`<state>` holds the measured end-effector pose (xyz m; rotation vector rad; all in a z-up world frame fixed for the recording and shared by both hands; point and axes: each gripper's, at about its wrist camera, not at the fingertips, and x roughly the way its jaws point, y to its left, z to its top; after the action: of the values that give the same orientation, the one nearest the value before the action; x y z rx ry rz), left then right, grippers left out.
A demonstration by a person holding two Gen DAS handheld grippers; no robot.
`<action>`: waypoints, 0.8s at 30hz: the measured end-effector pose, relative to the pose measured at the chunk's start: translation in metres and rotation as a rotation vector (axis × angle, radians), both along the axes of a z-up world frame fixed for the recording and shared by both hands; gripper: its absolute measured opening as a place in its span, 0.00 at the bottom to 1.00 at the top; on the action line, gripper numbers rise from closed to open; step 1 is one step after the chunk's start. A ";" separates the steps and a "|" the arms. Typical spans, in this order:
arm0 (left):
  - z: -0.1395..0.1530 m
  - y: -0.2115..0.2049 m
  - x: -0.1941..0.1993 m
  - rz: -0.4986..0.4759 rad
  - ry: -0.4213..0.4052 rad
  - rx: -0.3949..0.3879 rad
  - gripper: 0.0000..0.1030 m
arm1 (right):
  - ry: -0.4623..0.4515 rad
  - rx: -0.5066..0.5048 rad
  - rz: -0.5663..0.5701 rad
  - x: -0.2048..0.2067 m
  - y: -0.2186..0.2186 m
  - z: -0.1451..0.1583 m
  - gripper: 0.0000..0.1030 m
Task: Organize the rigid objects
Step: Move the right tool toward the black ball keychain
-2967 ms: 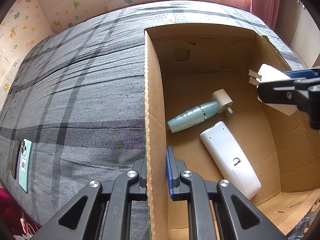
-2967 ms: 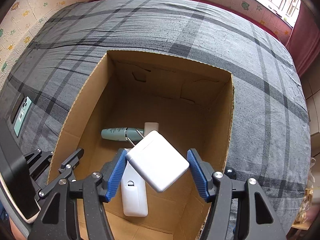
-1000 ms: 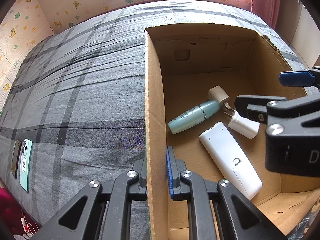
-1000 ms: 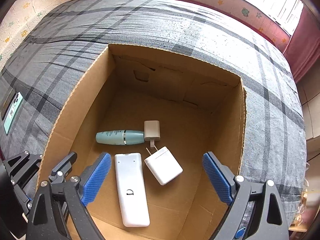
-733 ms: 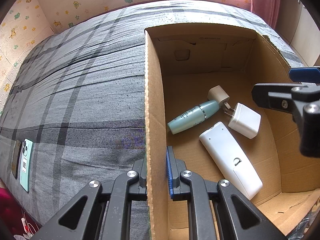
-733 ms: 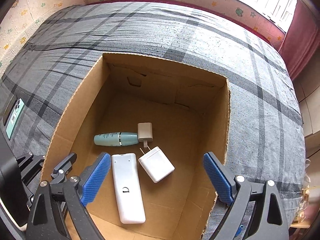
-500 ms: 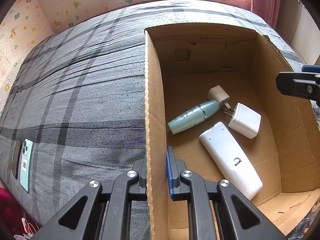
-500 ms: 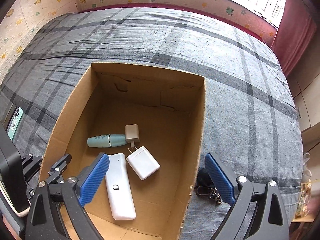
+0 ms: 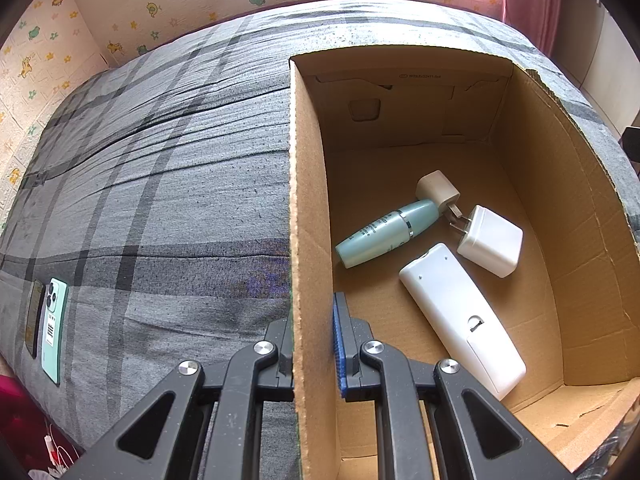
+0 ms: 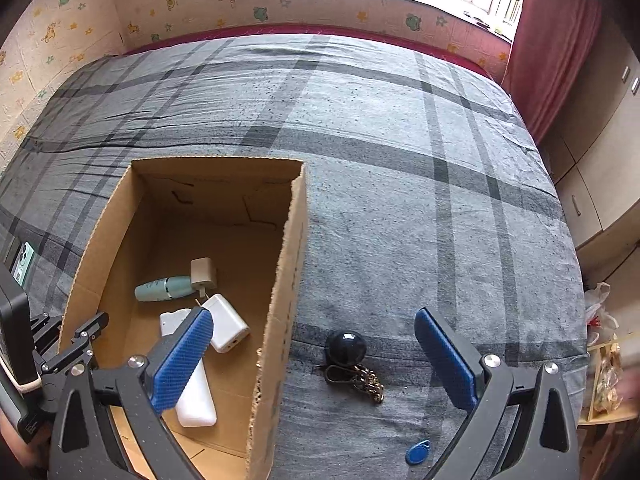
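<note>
An open cardboard box (image 9: 310, 200) (image 10: 294, 264) stands on a grey plaid bed. Inside lie a teal bottle (image 9: 386, 234) (image 10: 162, 289), a beige plug (image 9: 437, 191) (image 10: 203, 271), a white charger (image 9: 491, 241) (image 10: 224, 322) and a white remote (image 9: 462, 318) (image 10: 192, 390). My left gripper (image 9: 314, 354) is shut on the box's left wall. My right gripper (image 10: 314, 356) is open and empty, above a black ball keychain (image 10: 347, 347) that lies on the bed just right of the box. A blue key tag (image 10: 418, 451) lies nearer me.
Two phones (image 9: 46, 322) lie at the bed's left edge. A red curtain (image 10: 556, 40) and cupboards (image 10: 600, 184) stand on the right. A plastic bag (image 10: 600, 312) sits beside the bed's right edge.
My right gripper let go of the white charger into the box, opened wide and moved right out of the box to above the keychain. The left gripper has not moved.
</note>
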<state>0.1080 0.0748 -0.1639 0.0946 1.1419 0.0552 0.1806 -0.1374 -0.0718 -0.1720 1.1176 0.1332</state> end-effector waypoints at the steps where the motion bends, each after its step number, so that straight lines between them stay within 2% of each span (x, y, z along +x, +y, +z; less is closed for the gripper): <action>1: 0.000 0.000 0.000 0.000 0.000 0.000 0.13 | 0.001 -0.001 -0.007 -0.001 -0.005 0.000 1.00; 8: 0.000 0.000 0.000 0.000 0.000 0.001 0.13 | 0.003 0.012 -0.067 -0.005 -0.038 -0.003 1.00; 24: 0.001 0.000 0.000 -0.001 0.002 0.006 0.13 | 0.003 0.019 -0.079 -0.021 -0.075 -0.038 1.00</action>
<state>0.1078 0.0745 -0.1634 0.1006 1.1434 0.0577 0.1592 -0.2120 -0.1096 -0.1103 1.1237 0.0740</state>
